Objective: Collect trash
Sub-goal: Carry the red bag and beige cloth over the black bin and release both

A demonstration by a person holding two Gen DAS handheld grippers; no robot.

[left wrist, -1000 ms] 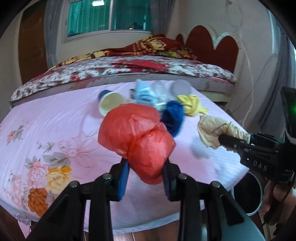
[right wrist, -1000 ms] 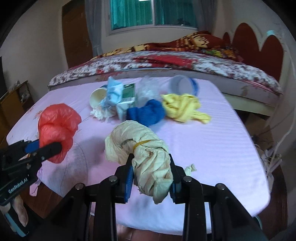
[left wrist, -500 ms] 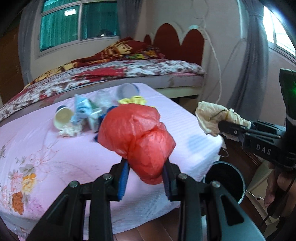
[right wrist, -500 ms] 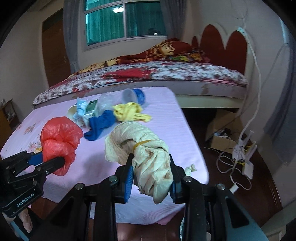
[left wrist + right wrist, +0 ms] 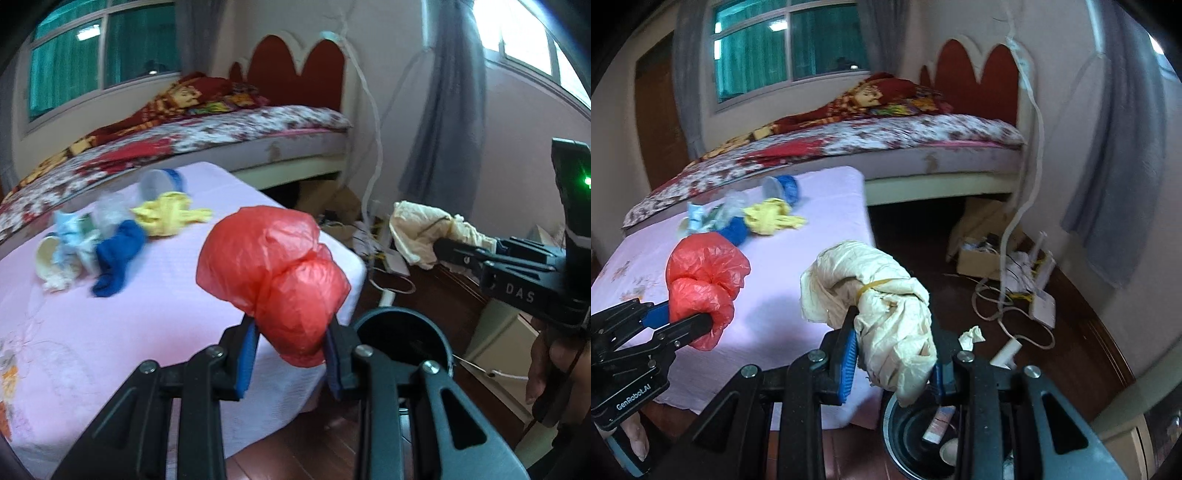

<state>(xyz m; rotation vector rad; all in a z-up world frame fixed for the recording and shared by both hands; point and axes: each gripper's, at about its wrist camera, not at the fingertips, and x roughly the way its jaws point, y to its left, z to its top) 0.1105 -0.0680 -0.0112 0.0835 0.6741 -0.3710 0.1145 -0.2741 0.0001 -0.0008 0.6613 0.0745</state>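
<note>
- On the far left of the pink sheet (image 5: 110,332), a pale paper cup (image 5: 46,254) lies on its side among white scraps, touching a light blue wrapper (image 5: 68,230).
- Just right of them lie a blue cloth (image 5: 118,254), a clear crumpled plastic piece (image 5: 109,208) and a yellow rag (image 5: 166,216), with a blue-rimmed cup (image 5: 159,182) tipped over behind the rag.
- The left gripper (image 5: 290,350) has its two blue pads clamped on the lower lobe of a red plastic bag (image 5: 273,280), which is held in the air over the near corner of the sheet.
- A dark round bin (image 5: 402,339) stands on the wooden floor just right of that corner; from the right wrist view, a few pieces are already inside it.
- The right gripper (image 5: 894,362) is closed on a cream crumpled bag (image 5: 886,306) bound with a yellow rubber band (image 5: 873,286); the bag's lower end hangs directly above the bin's opening.
- A hand (image 5: 546,369) grips the right tool's handle at the far right edge.
- Behind, a bed (image 5: 221,129) with a flowered cover runs along the wall, and white cables (image 5: 1008,306) lie on the floor beside a cardboard box (image 5: 982,258).
</note>
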